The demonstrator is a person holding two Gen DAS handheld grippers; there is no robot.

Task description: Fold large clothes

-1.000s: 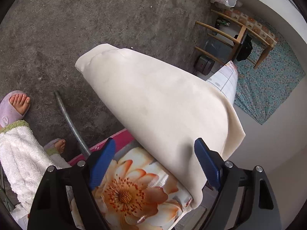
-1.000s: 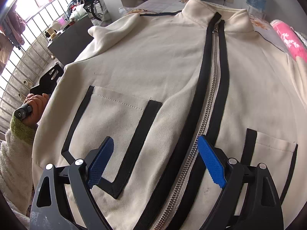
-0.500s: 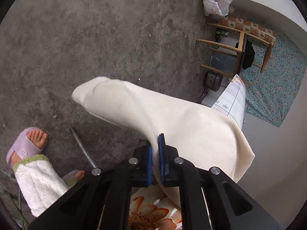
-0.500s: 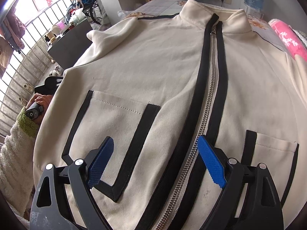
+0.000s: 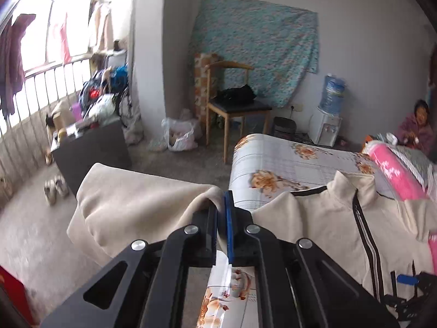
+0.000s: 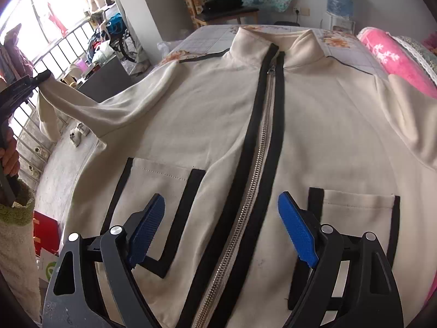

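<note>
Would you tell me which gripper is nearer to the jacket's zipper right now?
Right. The right gripper hovers open directly over the zipper, while the left gripper is off to the side, shut on the sleeve.

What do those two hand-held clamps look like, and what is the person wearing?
Both the left gripper and the right gripper are black plastic frames with open cut-outs and round silver rivets at the joints. Their jaws carry bright blue ribbed pads. The person's sleeve is fluffy cream towelling with a green cuff.
</note>
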